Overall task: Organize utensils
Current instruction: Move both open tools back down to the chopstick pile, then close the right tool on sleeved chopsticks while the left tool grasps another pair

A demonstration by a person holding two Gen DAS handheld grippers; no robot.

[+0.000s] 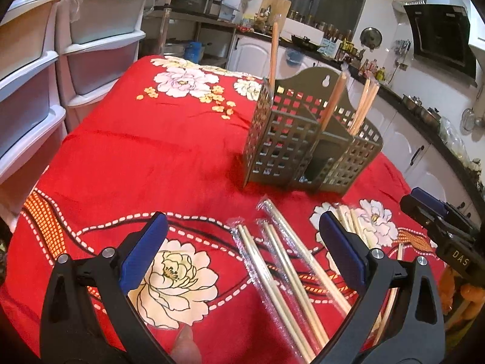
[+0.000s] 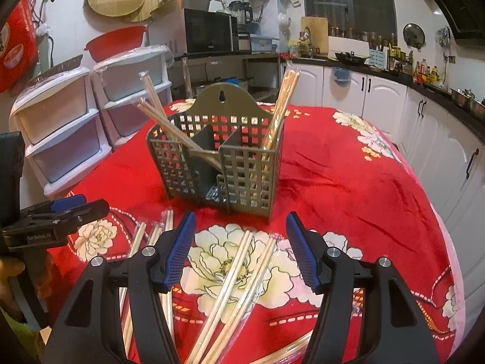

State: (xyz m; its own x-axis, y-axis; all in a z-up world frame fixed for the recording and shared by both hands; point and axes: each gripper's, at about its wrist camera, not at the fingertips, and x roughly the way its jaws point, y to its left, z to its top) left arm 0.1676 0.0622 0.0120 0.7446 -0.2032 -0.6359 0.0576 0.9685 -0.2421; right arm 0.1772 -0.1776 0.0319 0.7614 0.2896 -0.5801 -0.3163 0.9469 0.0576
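Note:
A grey-green slotted utensil holder (image 1: 306, 142) stands on the red flowered tablecloth (image 1: 145, 139); it also shows in the right wrist view (image 2: 221, 157). Several wrapped chopstick pairs (image 2: 280, 103) stand in its compartments. More wrapped chopstick pairs (image 1: 285, 276) lie on the cloth in front of it, also in the right wrist view (image 2: 233, 285). My left gripper (image 1: 242, 242) is open and empty above the lying chopsticks. My right gripper (image 2: 241, 242) is open and empty, its jaws either side of the lying pairs. The right gripper shows at the left view's right edge (image 1: 430, 212).
White plastic drawer units (image 2: 66, 127) stand at the table's left side. Kitchen counters and white cabinets (image 2: 379, 94) run behind and to the right. The left gripper (image 2: 60, 215) shows at the right view's left edge, above the cloth.

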